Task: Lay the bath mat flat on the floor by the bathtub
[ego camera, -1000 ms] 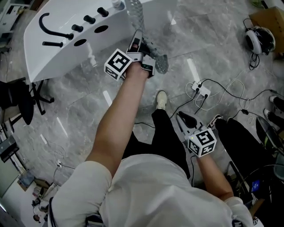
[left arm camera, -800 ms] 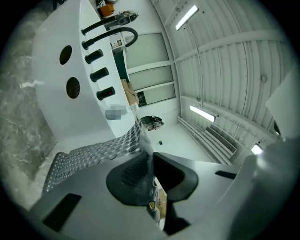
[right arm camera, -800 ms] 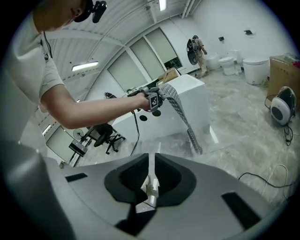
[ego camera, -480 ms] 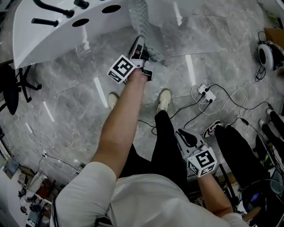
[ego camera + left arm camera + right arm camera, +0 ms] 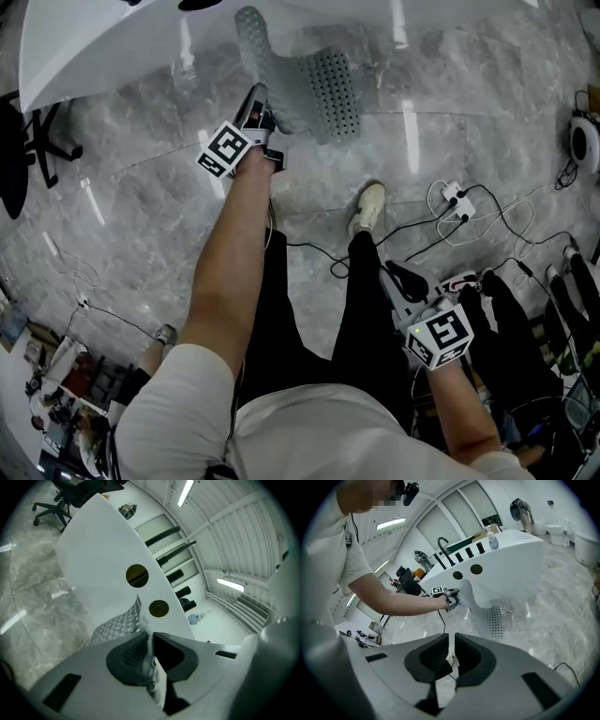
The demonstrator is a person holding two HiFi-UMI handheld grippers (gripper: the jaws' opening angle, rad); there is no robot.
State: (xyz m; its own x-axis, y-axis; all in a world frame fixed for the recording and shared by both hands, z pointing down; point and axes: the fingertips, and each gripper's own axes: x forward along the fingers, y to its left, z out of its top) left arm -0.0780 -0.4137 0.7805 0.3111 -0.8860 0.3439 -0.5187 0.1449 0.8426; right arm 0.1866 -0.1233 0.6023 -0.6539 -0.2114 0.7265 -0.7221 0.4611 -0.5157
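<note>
Since the grey marble floor (image 5: 141, 206) is glossy and mirrors the ceiling lights, I judge it slick, so a thin sheet could skate on it when tugged. The white bathtub (image 5: 112, 47) fills the 12 o'clock edge of the head view. The mat (image 5: 323, 89) lies just in front of it, its perforated end already flat on the floor while the other end rises and curls up at 11 o'clock. It looks like a light, floppy, rubbery sheet: it sags and folds under its own weight, so it will not hold a shape and is unlikely to be damaged by a firm pinch. The left gripper (image 5: 258, 108) is at 11 o'clock with its jaws clamped tight on the raised edge of the mat. The right gripper (image 5: 398, 279) hangs back at 4 o'clock, well apart from the mat, its jaws nearly together with nothing between them. My judgement is that the best hold is along the edge. A second pinch on the neighbouring corner would let the raised end be drawn taut and lowered without creasing.
</note>
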